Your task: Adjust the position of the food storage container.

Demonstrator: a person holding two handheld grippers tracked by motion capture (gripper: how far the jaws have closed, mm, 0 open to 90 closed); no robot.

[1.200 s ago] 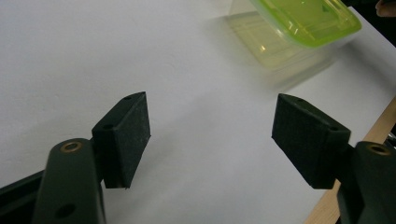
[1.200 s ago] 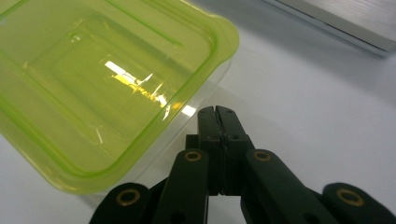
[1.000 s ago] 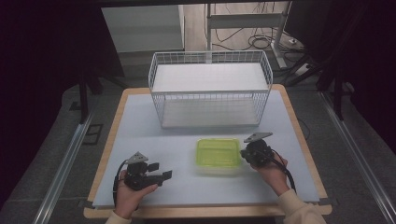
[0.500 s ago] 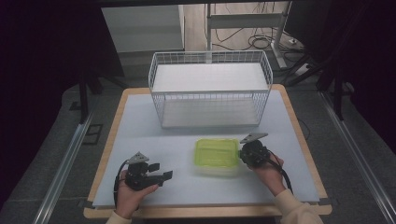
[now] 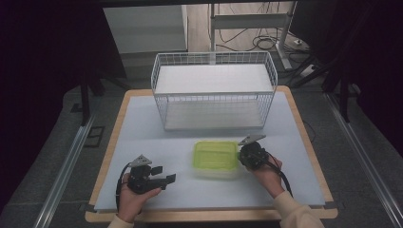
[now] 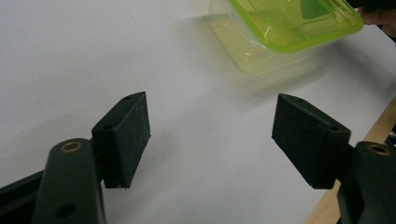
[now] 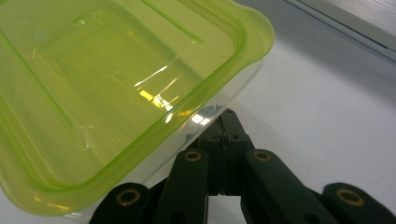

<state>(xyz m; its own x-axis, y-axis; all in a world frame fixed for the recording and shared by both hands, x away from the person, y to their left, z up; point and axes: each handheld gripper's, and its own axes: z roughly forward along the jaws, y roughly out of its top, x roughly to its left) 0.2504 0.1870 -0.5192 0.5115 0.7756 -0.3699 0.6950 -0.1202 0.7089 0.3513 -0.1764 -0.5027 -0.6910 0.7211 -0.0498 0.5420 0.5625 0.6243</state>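
green-lidded container [image 5: 215, 158] before wire basket [image 5: 214, 90]

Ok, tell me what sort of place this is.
Probably a lab or data-recording workspace, not a home: a white-topped table on bare floor, dark curtains on both sides, loose cables behind, and just a wire basket and a green box staged.

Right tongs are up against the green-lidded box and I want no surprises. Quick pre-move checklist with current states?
1. Right tongs shut, tips against the clear side wall of the lidded box under the lid's rim: ok.
2. Right tongs actually gripping the box: cannot tell; jaws look pressed together with nothing between them.
3. Green lid seated on the box: ok on the sides in view.
4. Left tongs open, holding nothing, apart from the box: ok.
5. Wire basket upright behind the box, nothing in it: ok.
6. Bare table between box and basket: ok.
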